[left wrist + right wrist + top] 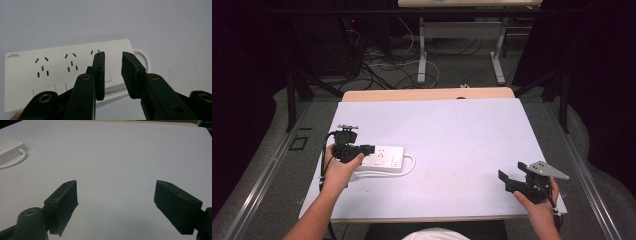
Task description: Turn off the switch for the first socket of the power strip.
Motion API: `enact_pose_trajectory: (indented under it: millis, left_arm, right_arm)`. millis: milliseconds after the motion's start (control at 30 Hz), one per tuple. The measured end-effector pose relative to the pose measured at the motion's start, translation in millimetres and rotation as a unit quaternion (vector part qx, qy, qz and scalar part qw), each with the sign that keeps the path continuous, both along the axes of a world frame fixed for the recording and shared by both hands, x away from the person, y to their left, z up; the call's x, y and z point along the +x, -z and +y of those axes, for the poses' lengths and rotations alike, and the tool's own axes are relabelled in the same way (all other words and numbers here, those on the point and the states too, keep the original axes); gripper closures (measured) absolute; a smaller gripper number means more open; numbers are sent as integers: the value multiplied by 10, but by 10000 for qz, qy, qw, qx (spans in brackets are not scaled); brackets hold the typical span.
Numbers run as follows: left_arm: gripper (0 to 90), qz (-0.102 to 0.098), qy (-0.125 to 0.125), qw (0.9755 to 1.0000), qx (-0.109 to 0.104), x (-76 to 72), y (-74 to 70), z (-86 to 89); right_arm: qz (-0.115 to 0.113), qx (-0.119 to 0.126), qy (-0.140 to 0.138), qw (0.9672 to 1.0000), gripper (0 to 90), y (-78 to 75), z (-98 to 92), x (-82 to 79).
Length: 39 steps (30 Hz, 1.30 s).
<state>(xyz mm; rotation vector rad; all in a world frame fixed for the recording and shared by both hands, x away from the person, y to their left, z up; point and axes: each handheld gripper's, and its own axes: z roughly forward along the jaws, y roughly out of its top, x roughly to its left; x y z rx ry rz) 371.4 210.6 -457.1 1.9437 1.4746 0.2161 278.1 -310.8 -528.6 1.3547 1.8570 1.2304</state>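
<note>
Hovering over the white power strip [382, 156] at the table's [462, 135] left side, my left gripper [112, 58] had its jaws narrowed but clamping nothing; no grasp was made yet. My right gripper [511, 173] waited wide apart, well away.

Dark room, cables [387, 65] on floor beneath a far desk [462, 30].

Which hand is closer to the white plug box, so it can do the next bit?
Probably the left. The left gripper hangs right over the white power strip, its fingers a small gap apart with nothing between them. The right gripper rests open far across the table.
</note>
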Motion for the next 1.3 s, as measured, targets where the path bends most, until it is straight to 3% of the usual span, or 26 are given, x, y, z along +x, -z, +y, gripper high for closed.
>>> enact_pose_trajectory:
  millis: [167,467,633,800,833,967,1167,1300]
  left_arm:
    - [786,210,-32,9998,-28,36,21,34]
    - [859,239,-192,9995,11,77,89,52]
    - [896,364,-171,9991,97,97,112,63]
    - [900,342,-242,9991,110,106,149,52]
    - [900,444,-183,9987,141,113,152,58]
    - [900,403,-274,9987,143,124,191,40]
    - [900,555,-217,9981,177,150,232,43]
    - [900,519,-273,9981,210,159,277,29]
  right_arm:
    - [31,-35,-44,10000,187,4,-1,5]
    - [44,54,-25,10000,187,12,5,8]
    - [45,81,-27,10000,187,14,4,10]
    - [20,77,-21,10000,187,18,6,12]
    - [24,77,-28,10000,187,18,7,13]
    - [18,63,-75,10000,187,20,4,17]
    - [17,85,-47,10000,187,21,7,15]
    - [25,66,-79,9999,187,20,3,16]
